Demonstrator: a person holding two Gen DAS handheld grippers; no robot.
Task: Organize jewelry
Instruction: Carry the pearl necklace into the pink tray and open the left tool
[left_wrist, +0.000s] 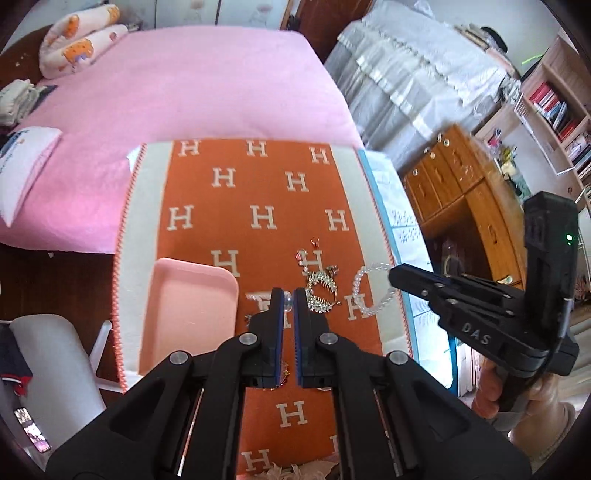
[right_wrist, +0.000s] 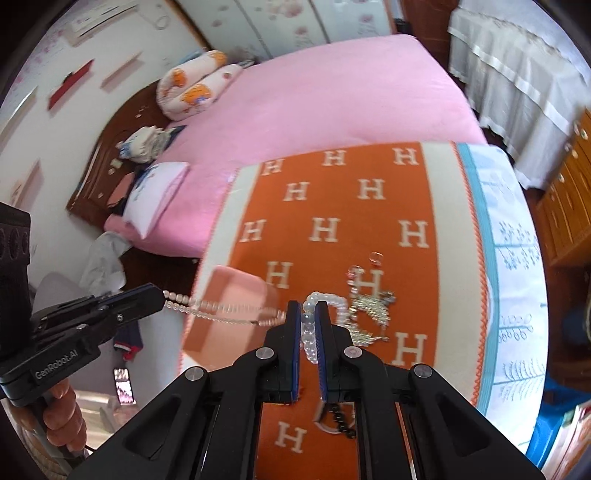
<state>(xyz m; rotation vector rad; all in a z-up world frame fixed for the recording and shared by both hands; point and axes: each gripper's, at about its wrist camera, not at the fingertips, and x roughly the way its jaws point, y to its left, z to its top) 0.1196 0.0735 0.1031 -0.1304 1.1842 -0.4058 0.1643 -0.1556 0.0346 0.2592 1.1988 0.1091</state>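
Observation:
A clear bead necklace (right_wrist: 221, 308) hangs stretched between my two grippers above the orange H-pattern cloth (left_wrist: 258, 184). My left gripper (left_wrist: 289, 300) is shut on one end of it; it shows at the left of the right wrist view (right_wrist: 159, 295). My right gripper (right_wrist: 307, 314) is shut on the other beaded part (right_wrist: 308, 332); it shows at the right of the left wrist view (left_wrist: 393, 275), with a bead loop (left_wrist: 369, 291) by its tip. A pink tray (left_wrist: 188, 317) lies left of the grippers. A rhinestone hair comb (left_wrist: 321, 291) lies on the cloth.
A small ring (right_wrist: 376, 258) and other small pieces (left_wrist: 314, 258) lie beyond the comb. A black bead string (right_wrist: 341, 421) lies under my right gripper. A pink bed (left_wrist: 184, 85) is behind the table, a wooden drawer unit (left_wrist: 461, 184) to the right.

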